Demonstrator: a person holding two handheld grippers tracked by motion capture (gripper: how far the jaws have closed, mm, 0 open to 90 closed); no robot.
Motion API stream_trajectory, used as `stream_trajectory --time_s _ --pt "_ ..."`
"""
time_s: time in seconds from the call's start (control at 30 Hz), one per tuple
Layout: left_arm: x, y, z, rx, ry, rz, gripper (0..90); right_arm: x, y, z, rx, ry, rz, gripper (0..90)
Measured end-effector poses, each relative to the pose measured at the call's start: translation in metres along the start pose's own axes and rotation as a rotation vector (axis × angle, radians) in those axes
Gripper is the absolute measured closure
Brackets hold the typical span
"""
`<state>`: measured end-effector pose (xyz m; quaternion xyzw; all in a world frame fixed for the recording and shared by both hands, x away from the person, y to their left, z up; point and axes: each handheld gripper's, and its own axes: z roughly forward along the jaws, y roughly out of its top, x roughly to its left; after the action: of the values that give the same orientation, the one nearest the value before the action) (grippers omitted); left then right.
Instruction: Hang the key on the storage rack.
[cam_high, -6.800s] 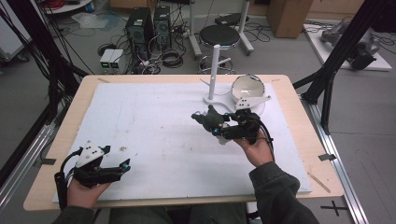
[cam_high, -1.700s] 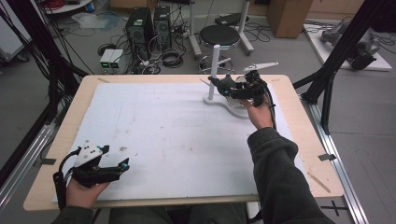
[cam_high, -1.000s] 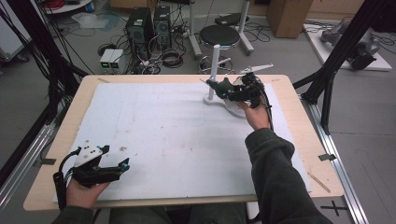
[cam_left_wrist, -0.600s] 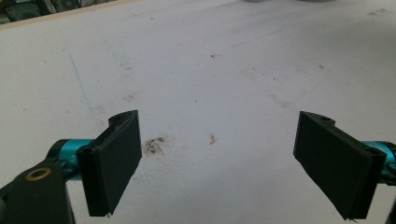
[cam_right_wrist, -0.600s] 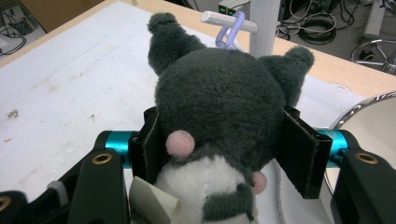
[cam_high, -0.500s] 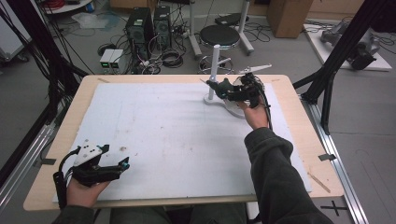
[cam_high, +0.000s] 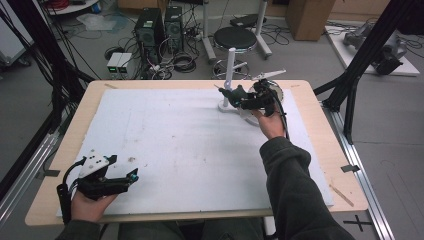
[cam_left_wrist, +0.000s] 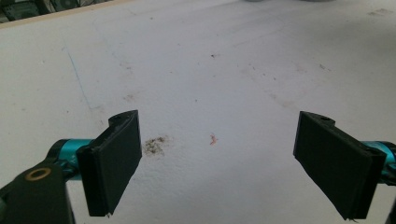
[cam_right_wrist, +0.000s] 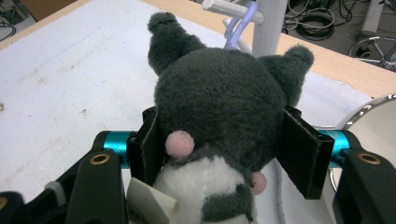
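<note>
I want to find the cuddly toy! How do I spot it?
Look to the far right of the white table mat, beside the white stand with its upright post. There the right gripper clamps a plush toy: dark grey and fuzzy, with two pointed ears and pink cheeks, unlike the hard things around it.

Right tongs (cam_right_wrist: 219, 154) clamped (just easing), left tongs (cam_left_wrist: 233, 158) gaping.

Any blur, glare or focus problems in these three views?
High view: soft and low in detail, even light, no hard shadows. Left gripper view: jaws sharp, white mat bright and slightly washed out toward the top. Right gripper view: plush toy sharp, metal bowl rim glinting, floor behind soft.
</note>
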<state>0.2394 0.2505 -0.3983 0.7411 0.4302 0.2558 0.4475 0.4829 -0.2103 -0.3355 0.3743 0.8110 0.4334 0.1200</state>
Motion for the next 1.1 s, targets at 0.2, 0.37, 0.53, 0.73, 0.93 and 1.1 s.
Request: stream_trajectory --time_s 0.2,0.37,0.53,0.73,0.93,1.1 --pt "0.001 -0.001 -0.002 -0.002 0.002 -0.001 15.6 0.003 0.001 0.006 0.021 -0.015 -0.011 37.2" --pt "0.001 -0.001 -0.002 -0.005 0.001 -0.005 15.6 0.004 0.000 0.010 0.029 -0.018 -0.013 37.1" --pt "0.001 -0.002 -0.003 -0.004 0.005 -0.005 15.6 0.003 0.000 0.011 0.034 -0.021 -0.005 36.8" --pt "0.001 -0.002 -0.004 -0.004 0.006 -0.005 15.6 0.001 -0.001 0.013 0.039 -0.025 -0.004 36.2" --pt "0.001 -0.002 -0.004 -0.004 0.005 -0.004 15.6 0.001 -0.002 0.016 0.047 -0.025 0.010 35.3" --pt "0.001 -0.002 -0.004 -0.003 0.004 -0.002 15.6 0.002 -0.002 0.019 0.056 -0.023 0.012 34.5"
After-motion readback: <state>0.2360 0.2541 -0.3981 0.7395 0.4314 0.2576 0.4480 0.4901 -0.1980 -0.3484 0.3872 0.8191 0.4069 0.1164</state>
